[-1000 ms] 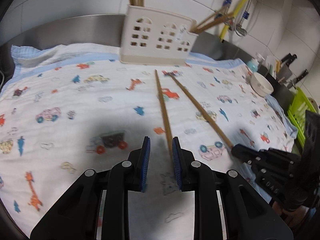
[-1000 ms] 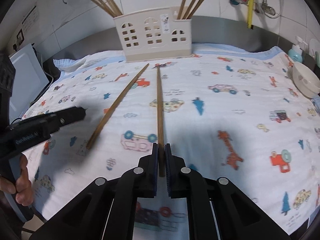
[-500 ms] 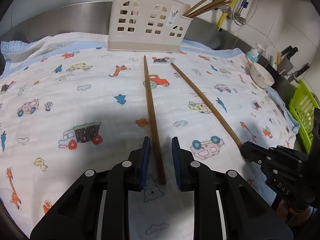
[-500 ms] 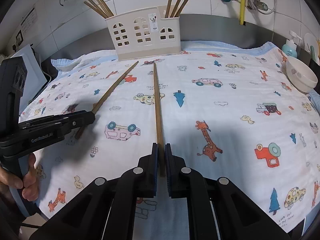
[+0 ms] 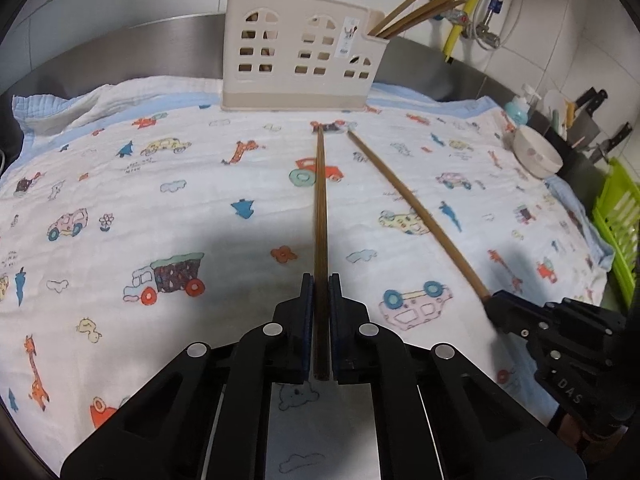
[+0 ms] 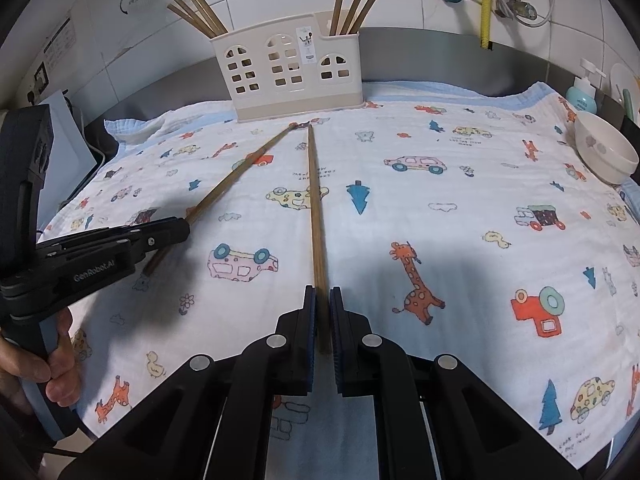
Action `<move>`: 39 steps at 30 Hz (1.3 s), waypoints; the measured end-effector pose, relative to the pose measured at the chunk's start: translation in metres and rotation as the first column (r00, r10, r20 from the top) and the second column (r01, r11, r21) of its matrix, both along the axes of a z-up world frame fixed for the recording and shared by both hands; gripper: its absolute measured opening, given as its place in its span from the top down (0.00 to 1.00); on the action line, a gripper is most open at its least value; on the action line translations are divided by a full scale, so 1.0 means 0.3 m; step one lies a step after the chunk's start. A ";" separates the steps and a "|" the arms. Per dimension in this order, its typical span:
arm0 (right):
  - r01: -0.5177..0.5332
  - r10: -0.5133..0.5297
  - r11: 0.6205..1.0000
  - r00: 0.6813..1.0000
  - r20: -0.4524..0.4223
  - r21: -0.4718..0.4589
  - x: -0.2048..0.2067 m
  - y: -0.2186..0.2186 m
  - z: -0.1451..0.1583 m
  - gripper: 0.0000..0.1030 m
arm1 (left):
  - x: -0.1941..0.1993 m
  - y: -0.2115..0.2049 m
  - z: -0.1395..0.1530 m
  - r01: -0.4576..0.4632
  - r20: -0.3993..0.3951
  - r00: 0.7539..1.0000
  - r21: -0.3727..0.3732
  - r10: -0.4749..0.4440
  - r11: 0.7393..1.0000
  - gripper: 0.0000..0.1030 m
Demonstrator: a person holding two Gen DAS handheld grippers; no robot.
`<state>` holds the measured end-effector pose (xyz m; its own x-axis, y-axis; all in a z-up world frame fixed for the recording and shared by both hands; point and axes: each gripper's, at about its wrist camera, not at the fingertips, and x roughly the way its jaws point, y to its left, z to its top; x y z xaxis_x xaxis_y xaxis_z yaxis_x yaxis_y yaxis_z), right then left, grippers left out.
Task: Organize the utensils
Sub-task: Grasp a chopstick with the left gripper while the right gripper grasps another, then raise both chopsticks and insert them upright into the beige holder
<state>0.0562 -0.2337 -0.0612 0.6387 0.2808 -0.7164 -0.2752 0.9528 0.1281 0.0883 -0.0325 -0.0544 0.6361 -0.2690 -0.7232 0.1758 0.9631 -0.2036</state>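
Chopsticks are now the matter for both hands: a moment ago the left tongs [image 5: 320, 292] stood apart on either side of the left chopstick [image 5: 320, 208], and now they have come together and clamp its near end, with the stick running straight out from between the blue pads. The right tongs [image 6: 322, 304] were already clamped on the right chopstick [image 6: 316, 216] and they remain so, without any change. So each hand now has one stick in its grip, and I judge that the picking step is done and the lifting toward the holder [image 5: 300, 60] can begin. Both chopsticks seem to lie along the printed cloth [image 5: 160, 184] on the tabletop, their far tips close together just in front of the holder, which stands at the back edge and already has other chopsticks upright in its two end compartments. Both tongs point forward and downward at a moderate slant toward the cloth, side by side, and the fingers [image 6: 56, 376] of the person's left hand are wrapped around the handle. A white bowl [image 6: 606, 152] sits apart, at the right side.
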 end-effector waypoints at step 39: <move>-0.193 0.191 0.981 0.911 0.366 -0.029 0.245 -0.020 0.831 0.94 | 0.126 0.082 0.569 0.042 0.304 0.952 -0.002 -0.040 0.999 0.95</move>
